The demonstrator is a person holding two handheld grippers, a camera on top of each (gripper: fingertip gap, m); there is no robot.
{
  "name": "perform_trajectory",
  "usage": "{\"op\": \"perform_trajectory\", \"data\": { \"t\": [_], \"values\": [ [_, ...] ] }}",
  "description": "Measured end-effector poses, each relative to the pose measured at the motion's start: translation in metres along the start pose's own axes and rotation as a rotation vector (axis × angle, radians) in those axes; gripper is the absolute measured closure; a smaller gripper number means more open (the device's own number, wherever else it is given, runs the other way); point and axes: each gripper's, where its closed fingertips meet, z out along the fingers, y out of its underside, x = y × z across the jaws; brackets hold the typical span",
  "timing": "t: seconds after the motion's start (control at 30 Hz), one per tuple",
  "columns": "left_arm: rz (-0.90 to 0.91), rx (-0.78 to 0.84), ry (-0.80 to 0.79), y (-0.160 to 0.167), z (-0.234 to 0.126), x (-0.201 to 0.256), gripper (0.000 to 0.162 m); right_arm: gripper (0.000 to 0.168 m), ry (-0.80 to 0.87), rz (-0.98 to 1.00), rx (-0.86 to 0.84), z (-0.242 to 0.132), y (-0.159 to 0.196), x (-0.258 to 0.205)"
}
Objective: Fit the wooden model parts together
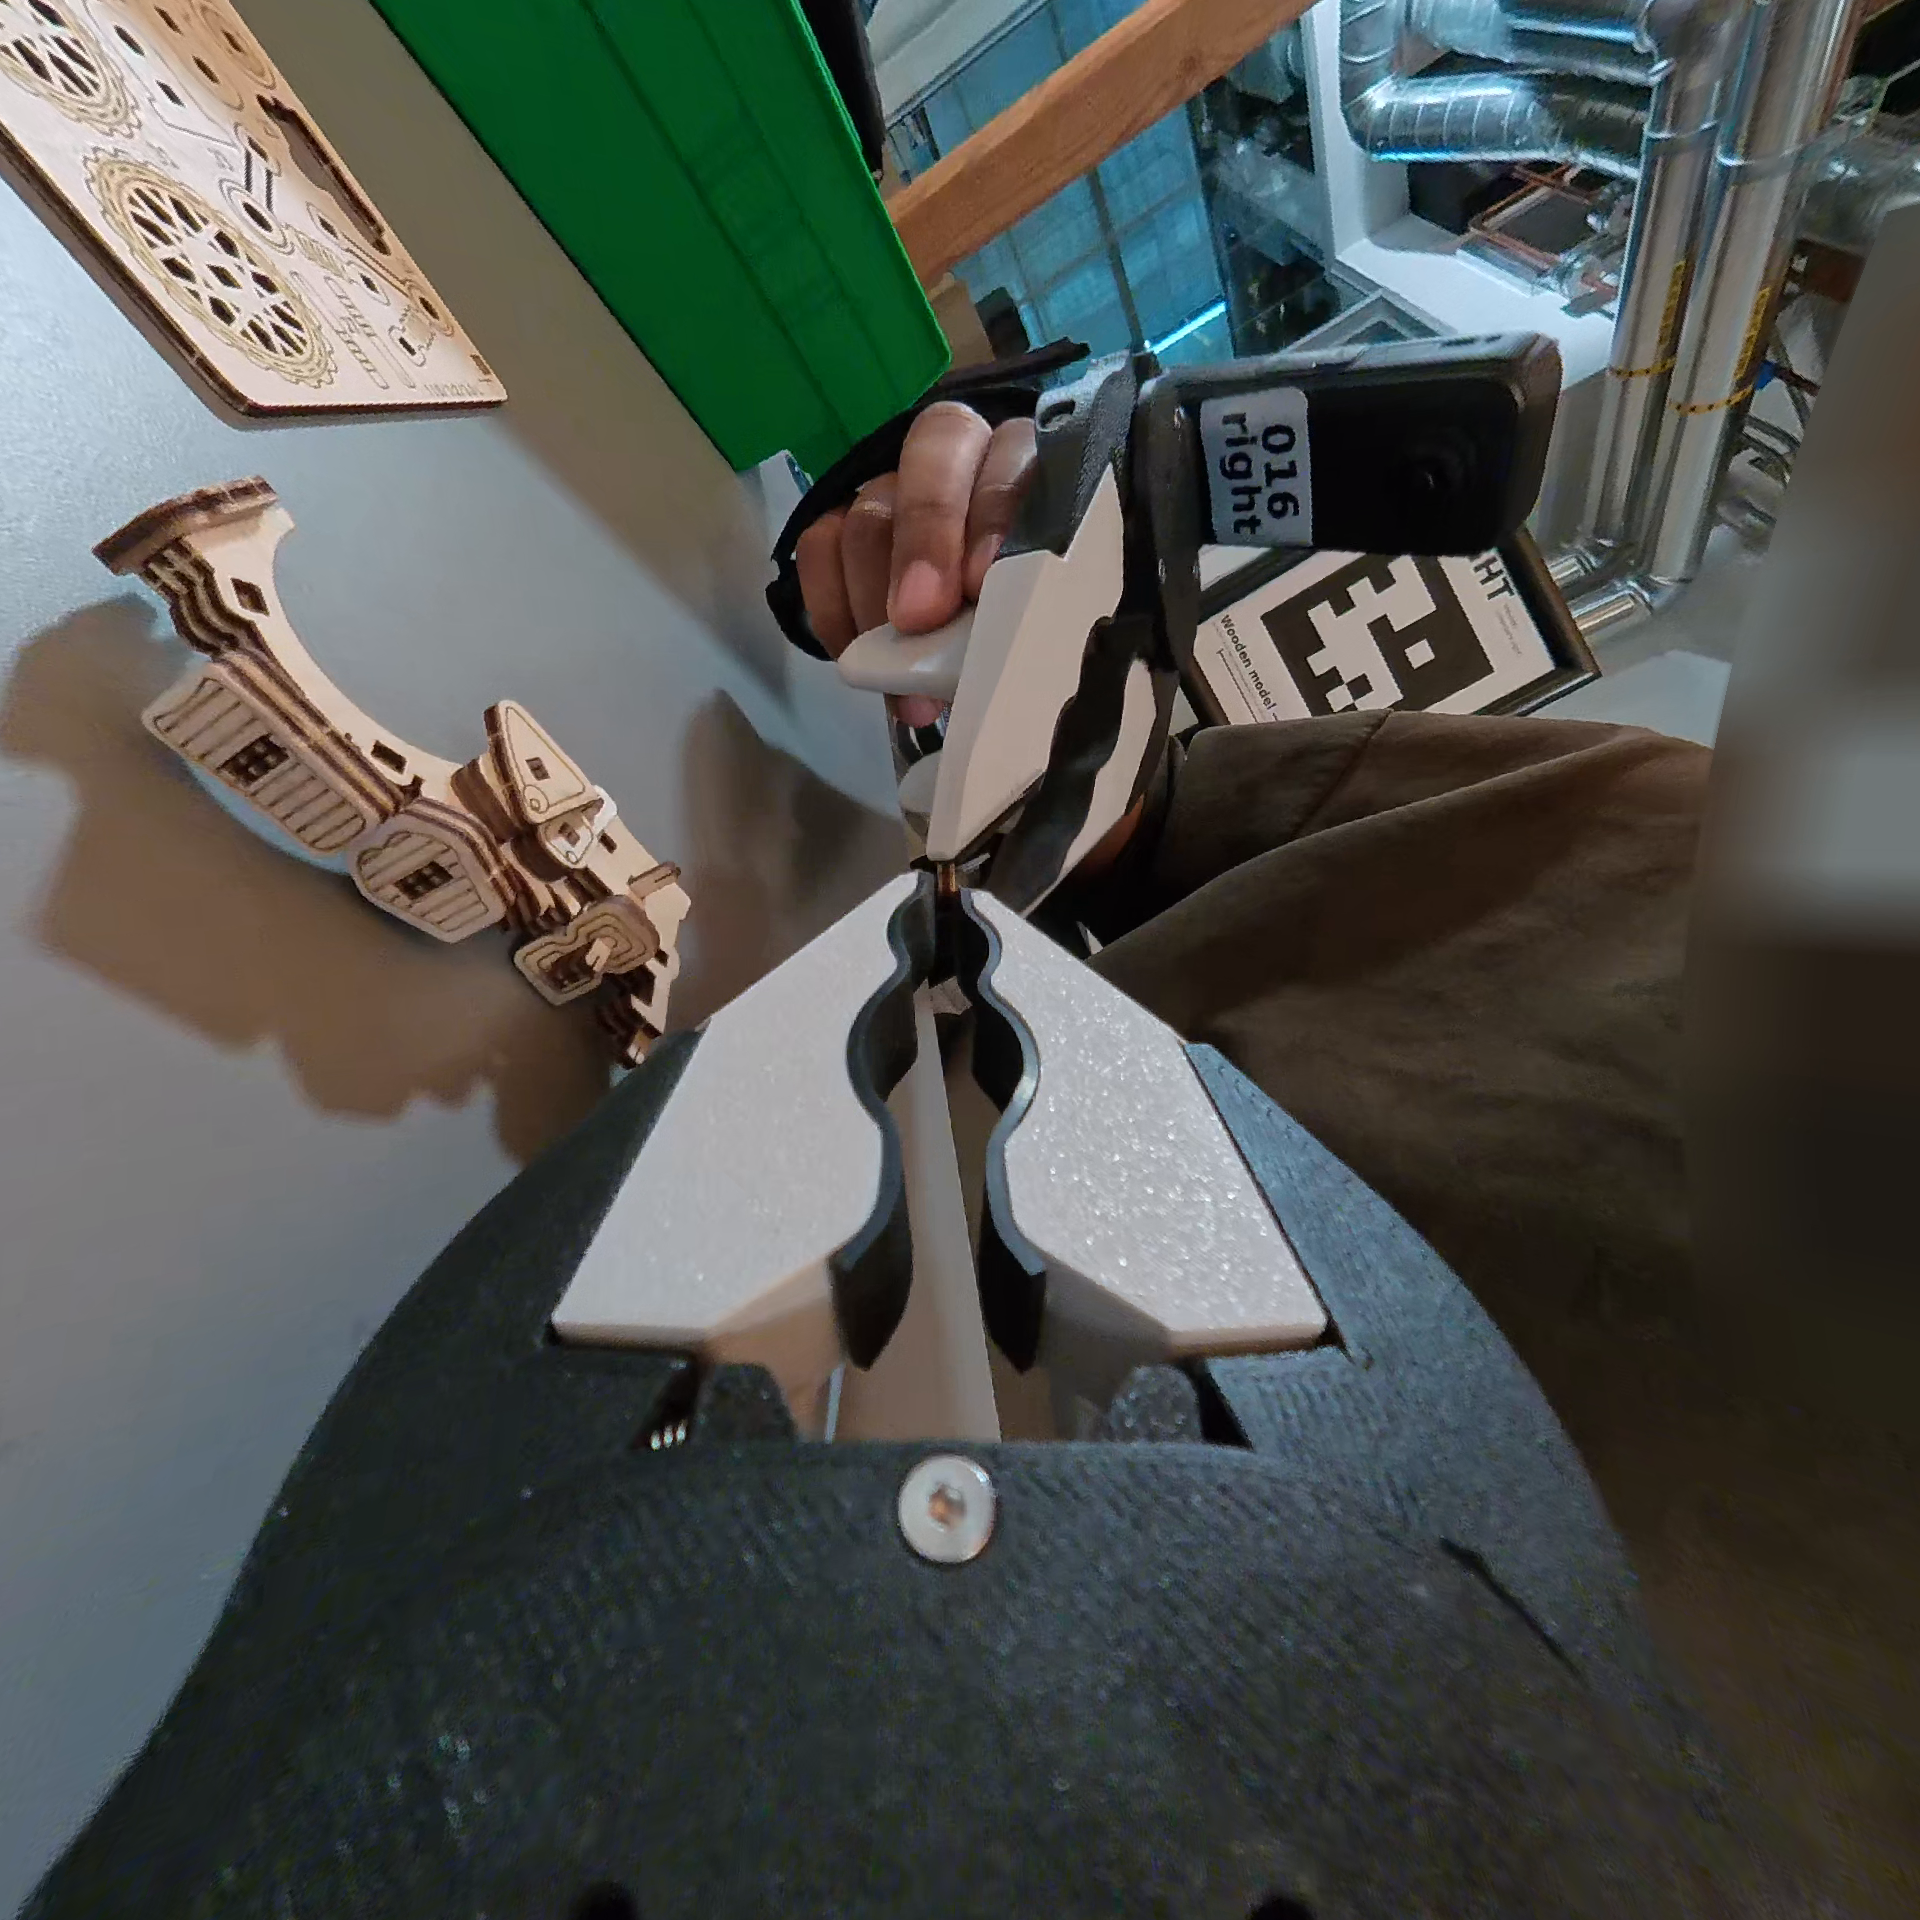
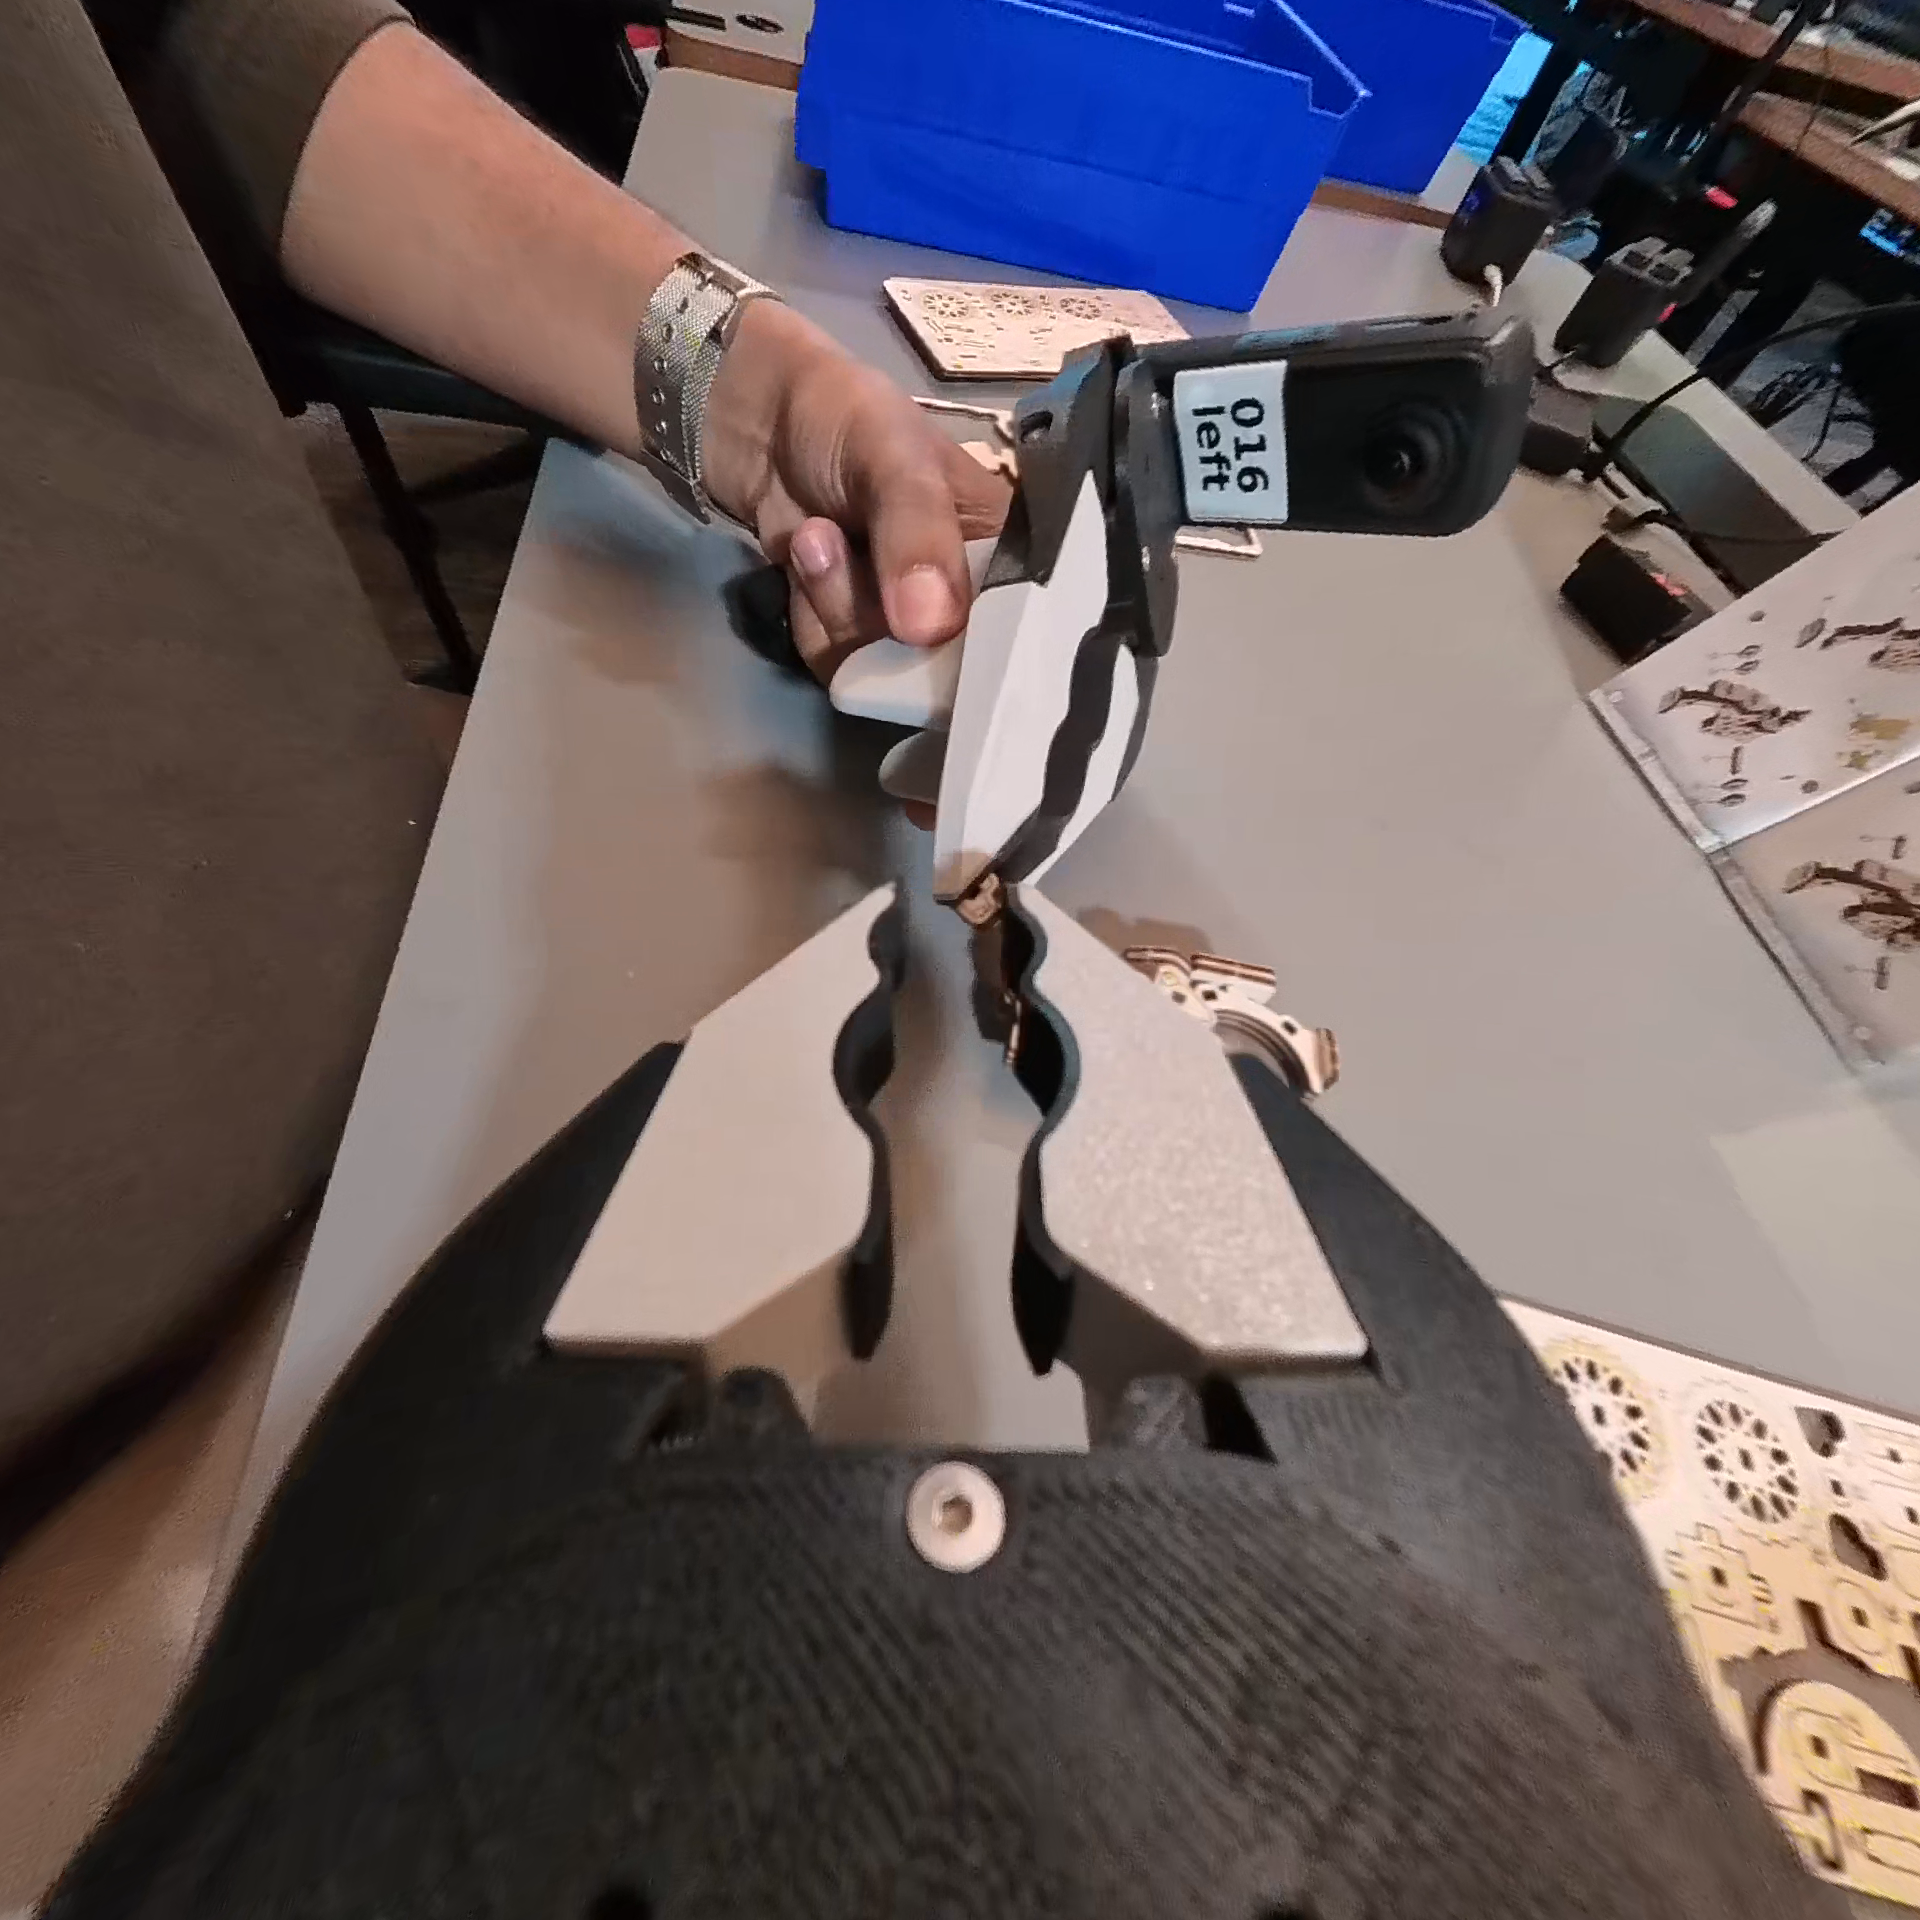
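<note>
- Small wooden part (image 2: pixel 980 902) held in the air above the grey table (image 2: pixel 1351 779), between both tool tips.
- Left gripper (image 1: pixel 940 902) clamped on it; right gripper (image 2: pixel 961 914) also closed on a wooden piece.
- Part-built wooden model (image 1: pixel 416 821) lies well apart, bare table around it.

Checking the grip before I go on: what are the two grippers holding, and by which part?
Left gripper pinches one end of a small wooden part at its fingertips. Right gripper looks closed on its other end; exact contact is unclear.

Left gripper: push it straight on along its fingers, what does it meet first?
Likely the right gripper: its tips sit right at the left gripper tips, a small wooden part pinched there. Depth unclear, but nothing lies between them.
</note>
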Motion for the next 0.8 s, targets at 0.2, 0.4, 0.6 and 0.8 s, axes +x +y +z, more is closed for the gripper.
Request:
{"op": "perform_trajectory", "data": {
  "t": [0.2, 0.4, 0.6, 0.8],
  "values": [
    [-0.033, 0.038, 0.028, -0.005, -0.001, 0.002, 0.162, 0.164, 0.018, 0.004, 0.000, -0.003, 0.000, 0.004],
    [-0.046, 0.051, 0.028, -0.007, -0.002, 0.001, 0.162, 0.164, 0.035, -0.009, -0.008, -0.003, 0.001, 0.006],
    [-0.071, 0.070, 0.056, -0.010, -0.003, 0.003, 0.162, 0.156, 0.093, -0.066, -0.002, -0.004, -0.004, 0.011],
    [-0.097, 0.058, 0.072, -0.007, -0.002, 0.004, 0.162, 0.160, 0.104, -0.115, -0.046, 0.001, 0.001, 0.009]
  ]
}}
